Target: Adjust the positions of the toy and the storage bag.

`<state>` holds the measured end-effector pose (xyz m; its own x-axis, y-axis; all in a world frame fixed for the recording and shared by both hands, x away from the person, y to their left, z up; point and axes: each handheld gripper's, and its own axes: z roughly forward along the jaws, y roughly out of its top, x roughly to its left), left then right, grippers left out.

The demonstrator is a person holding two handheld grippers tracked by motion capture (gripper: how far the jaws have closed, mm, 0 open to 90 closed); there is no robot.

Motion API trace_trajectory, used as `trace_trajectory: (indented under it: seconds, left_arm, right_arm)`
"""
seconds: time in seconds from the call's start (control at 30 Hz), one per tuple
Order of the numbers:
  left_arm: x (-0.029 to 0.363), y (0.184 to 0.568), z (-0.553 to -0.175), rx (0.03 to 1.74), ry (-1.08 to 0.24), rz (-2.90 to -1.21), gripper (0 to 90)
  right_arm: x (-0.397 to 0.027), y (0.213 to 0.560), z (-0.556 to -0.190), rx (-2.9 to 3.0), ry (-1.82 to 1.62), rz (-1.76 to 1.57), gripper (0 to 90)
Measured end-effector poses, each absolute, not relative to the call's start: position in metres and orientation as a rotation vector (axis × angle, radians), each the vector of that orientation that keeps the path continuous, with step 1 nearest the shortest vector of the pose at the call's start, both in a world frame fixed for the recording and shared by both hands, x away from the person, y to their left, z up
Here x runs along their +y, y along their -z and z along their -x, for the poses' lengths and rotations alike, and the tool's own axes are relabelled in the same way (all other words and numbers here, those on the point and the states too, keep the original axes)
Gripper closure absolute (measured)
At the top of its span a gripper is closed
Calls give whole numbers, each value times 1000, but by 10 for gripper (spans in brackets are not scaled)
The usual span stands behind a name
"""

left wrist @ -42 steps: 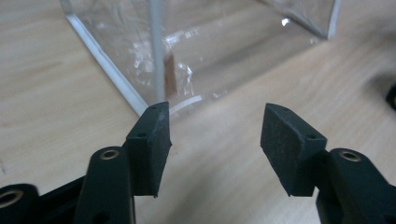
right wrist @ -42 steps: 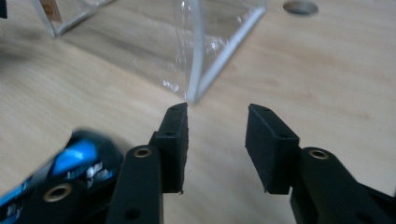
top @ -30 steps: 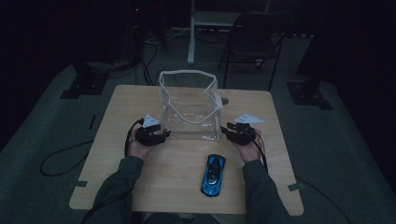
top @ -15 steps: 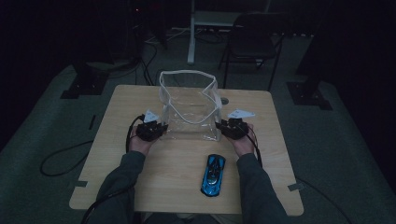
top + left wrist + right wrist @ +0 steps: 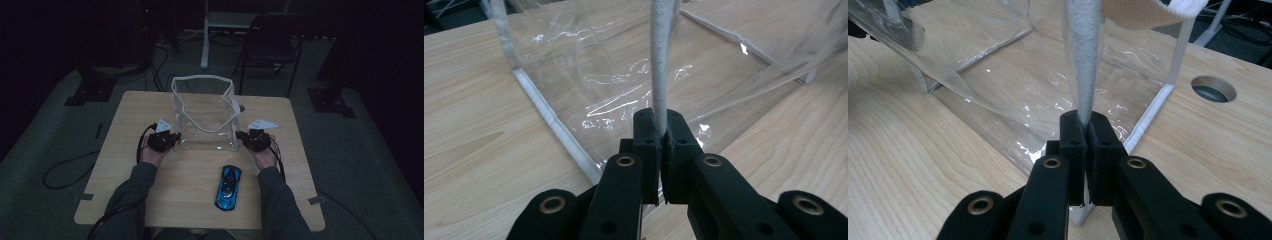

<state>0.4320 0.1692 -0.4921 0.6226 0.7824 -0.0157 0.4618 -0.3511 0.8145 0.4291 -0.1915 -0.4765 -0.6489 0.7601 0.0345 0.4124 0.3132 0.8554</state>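
A clear plastic bag [image 5: 206, 120] with white trim stands open at the middle of the wooden table [image 5: 130, 115]. My left gripper [image 5: 172, 139] is at the bag's left lower side, shut on the bag's white edge strip [image 5: 659, 75]. My right gripper [image 5: 242, 136] is at the bag's right lower side, shut on the white strip [image 5: 1083, 60] there. In the left gripper view the clear bag wall [image 5: 589, 75] spreads beyond the jaws; in the right gripper view the bag wall [image 5: 1013, 90] does too. A blue toy car [image 5: 228, 187] lies on the table near the front, just left of the right forearm.
A round cable hole [image 5: 1213, 88] is in the tabletop beside the bag's right side. A chair [image 5: 272, 42] and a desk leg [image 5: 205, 35] stand beyond the table's far edge. Cables [image 5: 65, 165] trail on the floor at the left.
Both grippers moved inward from the table sides to the bag and closed on its white edge strips. The car has not moved.
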Motion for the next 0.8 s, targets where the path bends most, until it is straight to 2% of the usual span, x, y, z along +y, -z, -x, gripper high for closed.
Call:
trace_trajectory:
  seconds: [0.8]
  left_arm:
    - [144,494,-421,893,-430,-2015,871]
  right_arm:
    - [-224,479,-397,2164,-1262,-1048,876]
